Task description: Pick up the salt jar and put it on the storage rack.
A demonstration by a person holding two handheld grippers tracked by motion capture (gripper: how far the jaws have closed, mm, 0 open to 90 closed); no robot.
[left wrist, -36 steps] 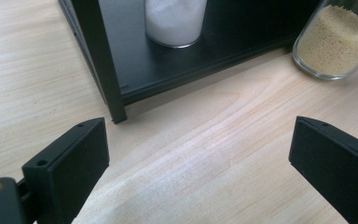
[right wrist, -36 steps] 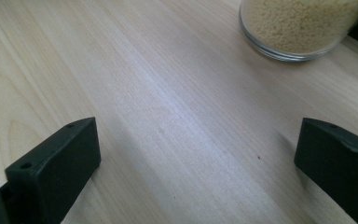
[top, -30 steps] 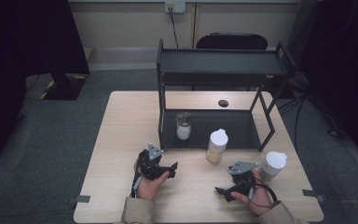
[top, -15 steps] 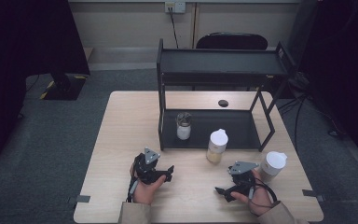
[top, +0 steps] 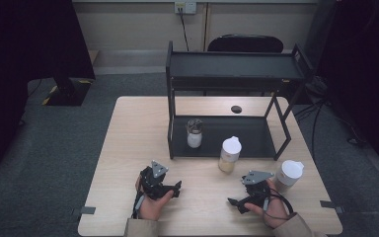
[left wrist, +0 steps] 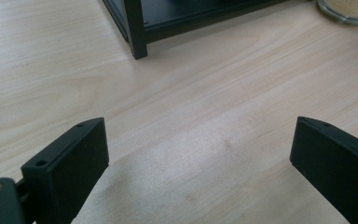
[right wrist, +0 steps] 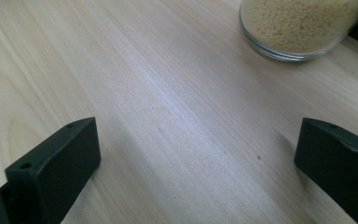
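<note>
My left gripper [top: 174, 189] rests low over the wooden table [top: 128, 148] near its front edge, jaws open and pointing right. In the left gripper view the left gripper [left wrist: 198, 140] has bare wood between its fingers. My right gripper [top: 235, 204] sits at the front right, pointing left. Its jaws are open, and the right gripper [right wrist: 198, 140] also has nothing between its fingers. A white-lidded jar of yellow grains [top: 229, 154] stands in front of the black shelf rack [top: 237, 66]; the grain jar [right wrist: 303, 28] is just ahead of my right gripper.
A small metal-lidded jar [top: 194, 133] stands on the rack's lower shelf. Another white-lidded jar [top: 289, 173] is at the table's right edge, beside my right hand. A rack leg [left wrist: 135, 28] stands ahead of my left gripper. A black round spot [top: 236, 109] lies behind the rack.
My left gripper has drifted slightly back toward the near edge of the table. The right gripper and the jars have stayed put.
</note>
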